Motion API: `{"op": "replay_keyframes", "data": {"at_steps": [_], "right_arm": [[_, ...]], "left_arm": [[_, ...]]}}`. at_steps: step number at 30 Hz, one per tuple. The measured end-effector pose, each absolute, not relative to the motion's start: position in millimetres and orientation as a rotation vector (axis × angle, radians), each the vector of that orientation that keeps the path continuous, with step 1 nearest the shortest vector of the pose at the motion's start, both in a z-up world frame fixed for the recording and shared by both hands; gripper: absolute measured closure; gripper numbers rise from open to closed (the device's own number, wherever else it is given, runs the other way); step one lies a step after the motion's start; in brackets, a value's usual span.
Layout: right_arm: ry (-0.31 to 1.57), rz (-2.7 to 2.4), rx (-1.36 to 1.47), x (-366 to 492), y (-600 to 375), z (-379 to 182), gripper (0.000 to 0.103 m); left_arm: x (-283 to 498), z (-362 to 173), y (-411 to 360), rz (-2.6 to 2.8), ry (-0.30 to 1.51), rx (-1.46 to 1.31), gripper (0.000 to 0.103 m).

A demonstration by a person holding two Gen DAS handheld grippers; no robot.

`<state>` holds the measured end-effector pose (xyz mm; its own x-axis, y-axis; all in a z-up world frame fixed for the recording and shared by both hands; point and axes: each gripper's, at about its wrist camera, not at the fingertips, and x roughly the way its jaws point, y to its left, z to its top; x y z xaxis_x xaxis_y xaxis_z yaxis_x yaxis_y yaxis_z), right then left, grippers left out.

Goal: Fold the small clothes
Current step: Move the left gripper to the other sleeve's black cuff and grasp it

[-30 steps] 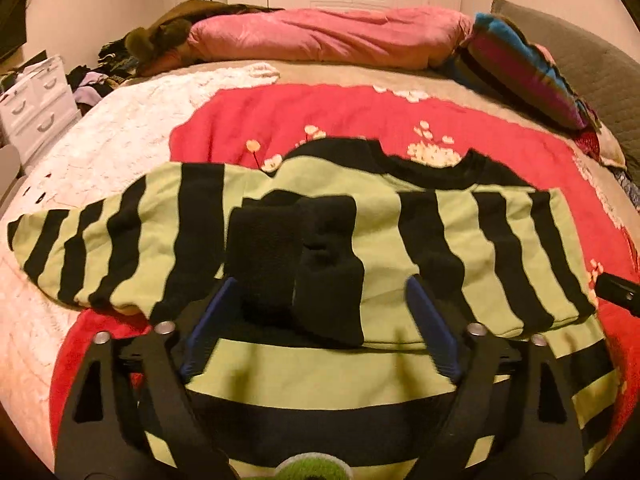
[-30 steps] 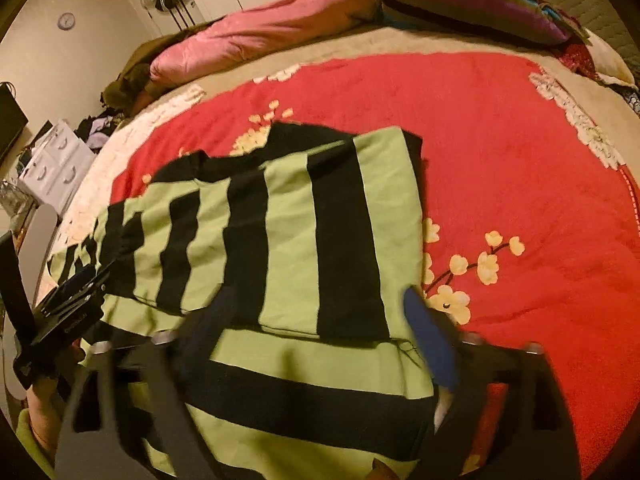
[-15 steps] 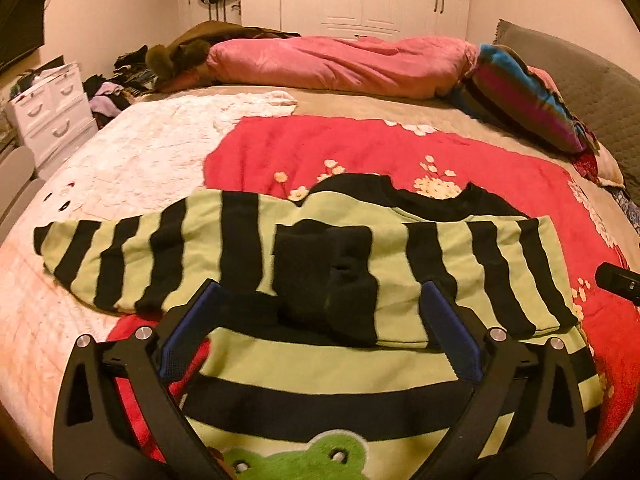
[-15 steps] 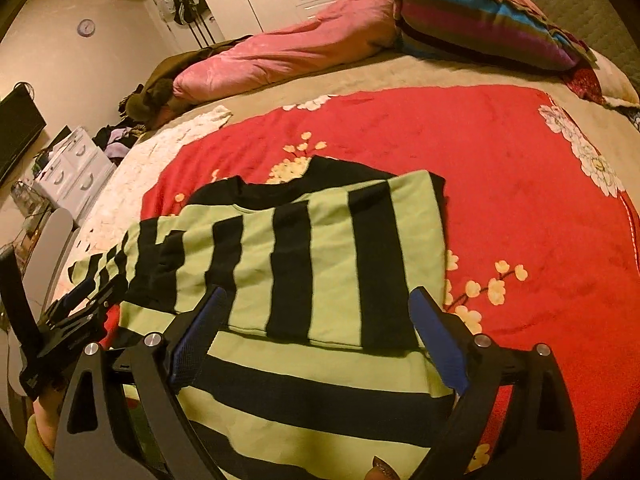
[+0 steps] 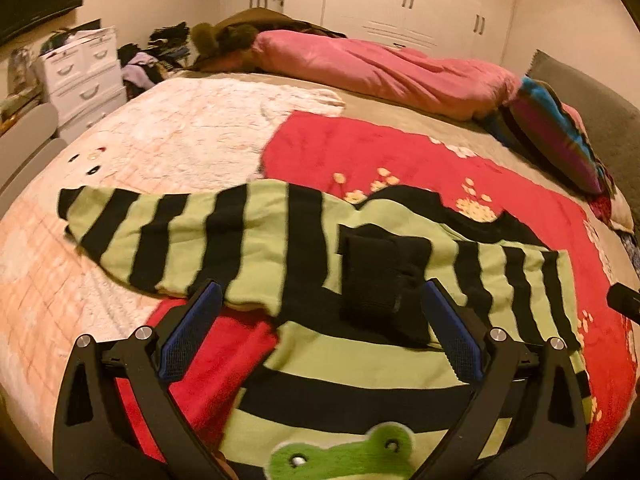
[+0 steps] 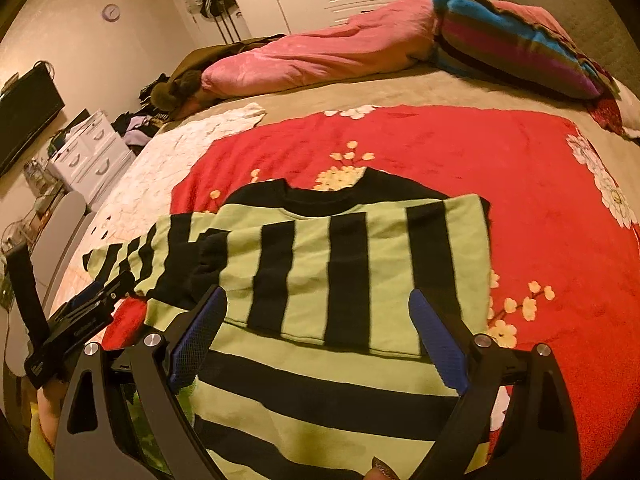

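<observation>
A small green-and-black striped sweater (image 5: 372, 360) is spread on a red flowered blanket (image 5: 400, 152) that covers part of a wide bed (image 6: 400, 84). The right sleeve (image 6: 360, 264) has been folded across the chest, with its black cuff (image 5: 380, 280) resting near the middle of the garment. The left sleeve (image 5: 168, 236) is stretched out to the left, its end lying on a white quilt (image 5: 180, 132). A green frog patch (image 5: 344, 456) is seen at the near edge of the sweater's front, and the black collar (image 6: 332, 196) lies at the far side.

The left gripper (image 5: 316, 308) is held above the near part of the sweater with its blue-padded fingers (image 5: 192, 328) spread wide and released; nothing is grasped between them, although the cuff is framed in the gap. The right gripper (image 6: 316, 312) is likewise held over the folded sleeve with its fingers (image 6: 436, 340) apart and released, no cloth being pinched.

At the far side of the bed a pink duvet (image 5: 380, 68) and a striped pillow (image 6: 512, 44) are piled. A white drawer unit (image 5: 84, 72) stands at the far left, and white wardrobes (image 5: 400, 0) line the back wall.
</observation>
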<state>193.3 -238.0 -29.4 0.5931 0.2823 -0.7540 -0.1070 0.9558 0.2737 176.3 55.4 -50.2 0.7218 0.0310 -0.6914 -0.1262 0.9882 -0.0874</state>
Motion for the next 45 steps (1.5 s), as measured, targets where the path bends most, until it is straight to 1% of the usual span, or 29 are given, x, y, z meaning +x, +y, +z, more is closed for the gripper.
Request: {"op": "replay_keyframes", "data": {"at_steps": [4,5,6,16,23,31,42,43,45], "right_arm": [[0.908,0.255,0.19,196,-220,-27,0.011],[0.908,0.262,0.185,197,-215,-26,0.005],[0.906,0.269,0.179,199,-210,-26,0.004],[0.915,0.375,0.124,207,-149,-27,0.004],[0.939,0.45,0.077,202,-109,-35,0.004],[0.978,0.497,0.039,197,-79,-49,0.004],[1.006,0.572,0.005,187,-47,-65,0.004],[1.008,0.573,0.004,186,-47,-66,0.004],[1.01,0.569,0.007,186,-49,-68,0.004]], "left_arm": [[175,-49,74,0.127,0.756,-0.162,0.01],[174,-50,80,0.136,0.756,-0.173,0.01],[174,-50,84,0.142,0.756,-0.182,0.01],[168,-57,143,0.249,0.761,-0.298,0.01],[163,-72,192,0.34,0.772,-0.367,0.01],[146,-95,256,0.405,0.768,-0.564,0.01],[134,-113,332,0.424,0.69,-0.845,0.01],[135,-113,339,0.427,0.679,-0.859,0.01],[141,-114,349,0.431,0.674,-0.867,0.014]]}}
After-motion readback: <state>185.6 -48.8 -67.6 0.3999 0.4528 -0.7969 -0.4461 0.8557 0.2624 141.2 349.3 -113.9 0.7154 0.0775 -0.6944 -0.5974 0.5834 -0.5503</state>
